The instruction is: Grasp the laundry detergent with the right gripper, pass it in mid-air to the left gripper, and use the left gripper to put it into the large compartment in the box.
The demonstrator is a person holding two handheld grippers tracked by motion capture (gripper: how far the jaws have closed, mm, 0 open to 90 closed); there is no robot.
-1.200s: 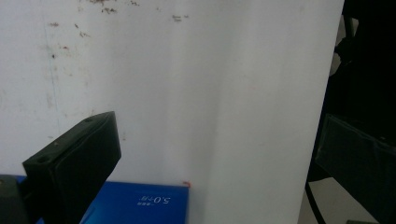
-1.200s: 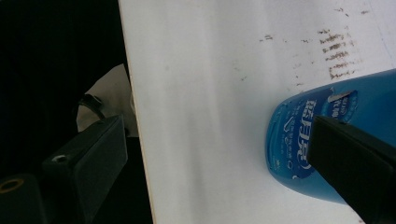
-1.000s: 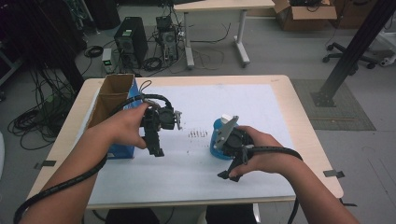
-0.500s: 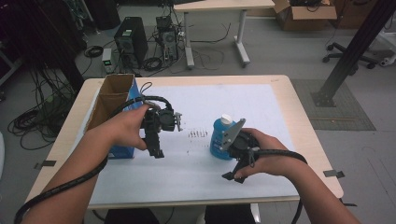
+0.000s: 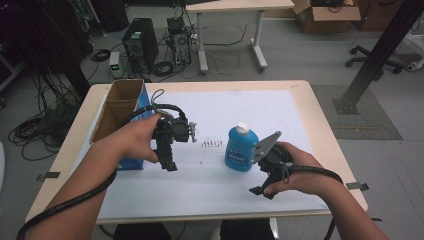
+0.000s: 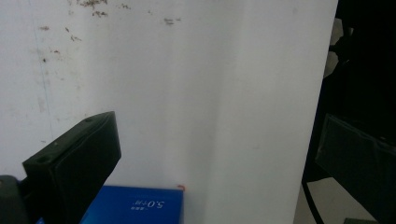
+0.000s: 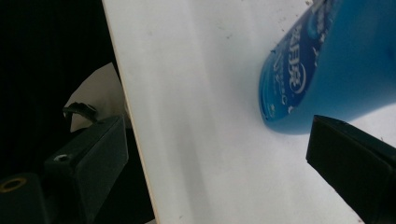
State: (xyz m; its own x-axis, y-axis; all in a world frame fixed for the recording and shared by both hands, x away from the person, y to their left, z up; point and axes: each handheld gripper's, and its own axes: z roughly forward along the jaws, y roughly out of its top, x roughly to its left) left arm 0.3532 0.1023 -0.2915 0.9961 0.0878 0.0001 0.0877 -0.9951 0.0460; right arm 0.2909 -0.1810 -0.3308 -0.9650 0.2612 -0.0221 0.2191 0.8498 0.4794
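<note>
The blue bottle is standing upright on the white sheet near the table's centre, and my right gripper is hovering just beside it at its four o'clock, jaws spread wide and gripping nothing. At the bottle's nine o'clock, well apart, my left gripper is hanging over the sheet beside the cardboard box, its jaws also released and empty

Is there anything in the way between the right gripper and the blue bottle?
Nothing visible. The right gripper sits just right of the bottle on the white sheet, fingers open. In the right gripper view only bare sheet lies between the fingers and the bottle.
</note>
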